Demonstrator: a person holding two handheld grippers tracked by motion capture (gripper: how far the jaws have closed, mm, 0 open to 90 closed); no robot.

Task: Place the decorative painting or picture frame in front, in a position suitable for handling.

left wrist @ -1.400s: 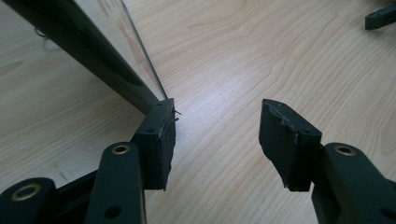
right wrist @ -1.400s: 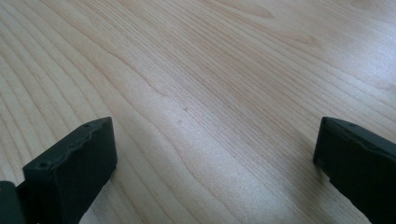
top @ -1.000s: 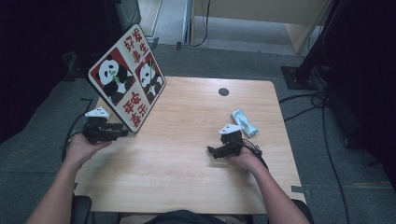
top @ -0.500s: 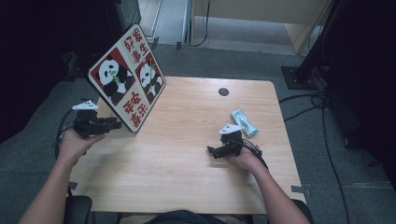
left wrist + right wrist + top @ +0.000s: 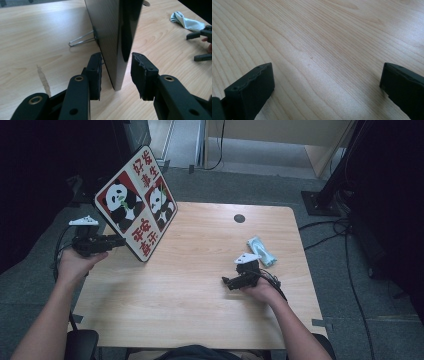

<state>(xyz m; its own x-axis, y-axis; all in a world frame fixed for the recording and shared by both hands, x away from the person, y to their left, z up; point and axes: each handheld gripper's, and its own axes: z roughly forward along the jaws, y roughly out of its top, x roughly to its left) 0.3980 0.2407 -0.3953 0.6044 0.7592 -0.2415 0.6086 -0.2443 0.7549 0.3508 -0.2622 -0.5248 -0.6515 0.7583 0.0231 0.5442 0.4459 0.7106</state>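
A square panda sign board point(image 5: 135, 202) with red characters stands tilted at the table's far left corner. My left gripper point(image 5: 117, 241) is at its lower left edge. In the left gripper view the board's dark edge point(image 5: 112, 37) sits between the jaws of my left gripper point(image 5: 116, 66). The jaws have just been closing, and a gap still shows at the right pad. A wire stand point(image 5: 82, 38) props the board from behind. My right gripper point(image 5: 226, 282) rests low on the table at the right, open, with bare wood between the jaws of the right gripper point(image 5: 327, 75).
A crumpled pale blue cloth point(image 5: 261, 251) lies on the wooden table point(image 5: 200, 310) just beyond the right hand. A small dark round hole point(image 5: 239, 218) marks the far edge. Cables trail on the grey floor to the right.
My left hand has moved left and lifted off the table beside the board, and its jaws now straddle the board's edge. The board and the right hand have stayed put.
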